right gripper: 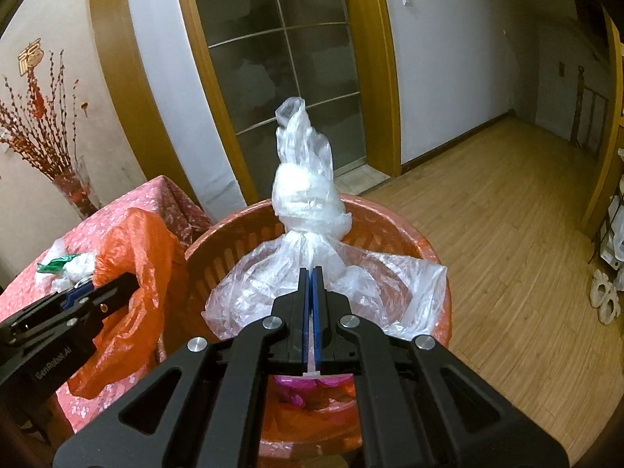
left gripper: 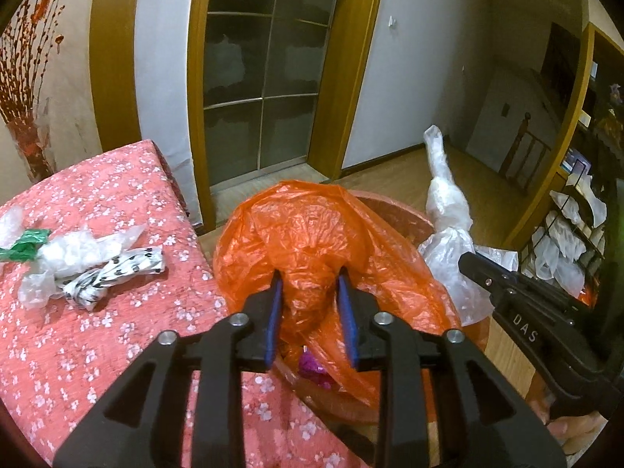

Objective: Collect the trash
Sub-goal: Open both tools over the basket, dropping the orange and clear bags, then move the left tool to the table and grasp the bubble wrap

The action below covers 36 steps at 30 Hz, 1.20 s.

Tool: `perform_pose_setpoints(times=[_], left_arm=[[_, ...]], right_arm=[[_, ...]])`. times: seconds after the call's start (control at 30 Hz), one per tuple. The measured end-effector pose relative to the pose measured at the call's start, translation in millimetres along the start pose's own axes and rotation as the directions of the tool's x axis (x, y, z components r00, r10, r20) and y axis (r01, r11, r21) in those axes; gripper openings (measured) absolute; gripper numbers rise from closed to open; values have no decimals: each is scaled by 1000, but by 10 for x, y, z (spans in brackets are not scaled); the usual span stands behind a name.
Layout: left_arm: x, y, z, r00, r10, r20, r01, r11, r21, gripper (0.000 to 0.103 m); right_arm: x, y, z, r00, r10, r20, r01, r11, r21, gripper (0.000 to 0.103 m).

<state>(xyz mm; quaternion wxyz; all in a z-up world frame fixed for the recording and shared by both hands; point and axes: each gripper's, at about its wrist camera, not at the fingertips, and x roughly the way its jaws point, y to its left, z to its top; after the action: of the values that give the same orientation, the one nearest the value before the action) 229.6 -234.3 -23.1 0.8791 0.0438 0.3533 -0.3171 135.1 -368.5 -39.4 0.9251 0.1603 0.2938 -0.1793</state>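
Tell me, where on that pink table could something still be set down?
The near tablecloth, between the crumpled wrappers and the left gripper, lies bare. It is crowded at the bin, where the orange bag drapes.

I see a thin orange plastic bag, shiny and full of wrinkles. The clear plastic bag is see-through, crinkly and a bit glossy. My left gripper and right gripper look like matt black plastic, with smooth blue pads and small shiny metal screws. The basket is hard orange plastic with slats. The tablecloth is pink cloth, soft and a little rough. The floor is smooth wood with a soft shine. The door has dull frosted glass.
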Motion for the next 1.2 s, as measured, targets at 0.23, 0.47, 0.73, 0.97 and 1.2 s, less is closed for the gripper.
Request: perform_pose_setpoints(times=[0.23, 0.47, 0.73, 0.97, 1.2], left_arm=[[45, 69, -42, 1000, 22, -13, -22, 1000, -6, 54], [-31, 237, -125, 997, 75, -16, -76, 997, -21, 68], [-239, 514, -249, 989, 145, -22, -146, 988, -50, 73], [-507, 876, -326, 978, 210, -1, -209, 972, -104, 77], [-906, 1583, -323, 932, 360, 43, -345, 916, -203, 77]], right_arm=[[57, -39, -17, 1000, -4, -17, 4, 1000, 11, 32], [33, -63, -39, 1000, -13, -5, 13, 1000, 7, 55], [13, 37, -55, 1000, -3, -13, 3, 1000, -11, 57], [-52, 243, -74, 1000, 24, -15, -24, 998, -50, 59], [-80, 608, -98, 997, 82, -10, -83, 990, -117, 71]])
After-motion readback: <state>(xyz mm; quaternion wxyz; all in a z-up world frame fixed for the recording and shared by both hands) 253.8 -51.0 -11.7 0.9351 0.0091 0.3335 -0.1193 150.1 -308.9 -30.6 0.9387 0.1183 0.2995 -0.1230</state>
